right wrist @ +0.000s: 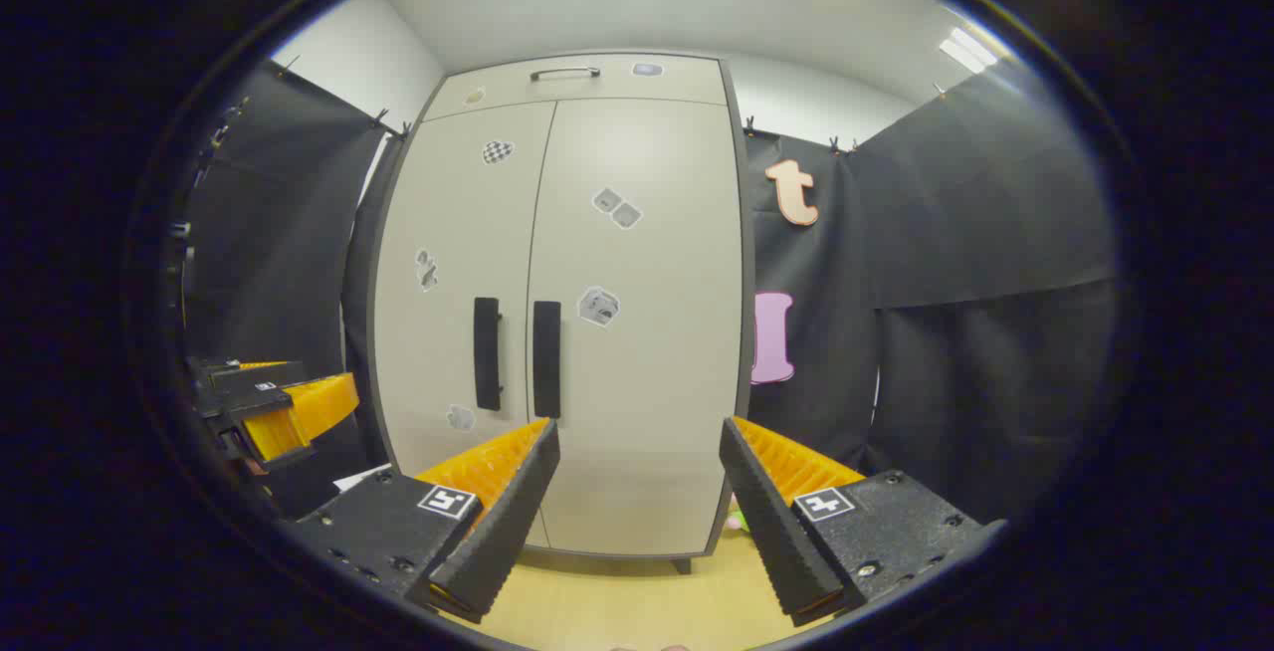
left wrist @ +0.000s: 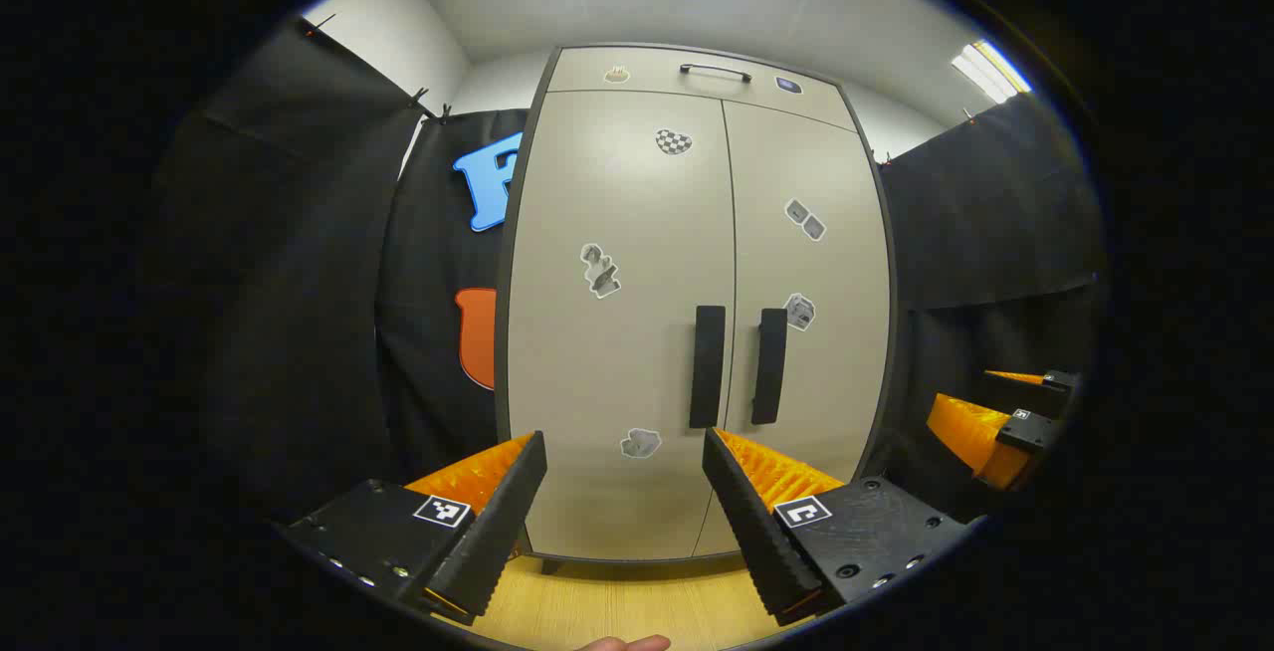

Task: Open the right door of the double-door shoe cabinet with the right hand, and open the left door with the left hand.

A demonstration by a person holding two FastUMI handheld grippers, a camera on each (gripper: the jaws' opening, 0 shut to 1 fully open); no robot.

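Here, both doors (left wrist: 697,332) closed, well ahead of the spread left claw (left wrist: 625,492) and right claw (right wrist: 637,487).

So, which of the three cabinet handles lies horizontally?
The thin bar handle on the top panel above both doors. The left door handle and right door handle are broad, dark and upright.

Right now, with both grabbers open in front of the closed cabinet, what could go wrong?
1. The two tall black handles, left and right, stand side by side at the seam, so the open right gripper might catch the wrong one.
2. Pulling both beige doors together, the left gripper and the other could bump.
3. A finger might scrape a sticker by the handles.
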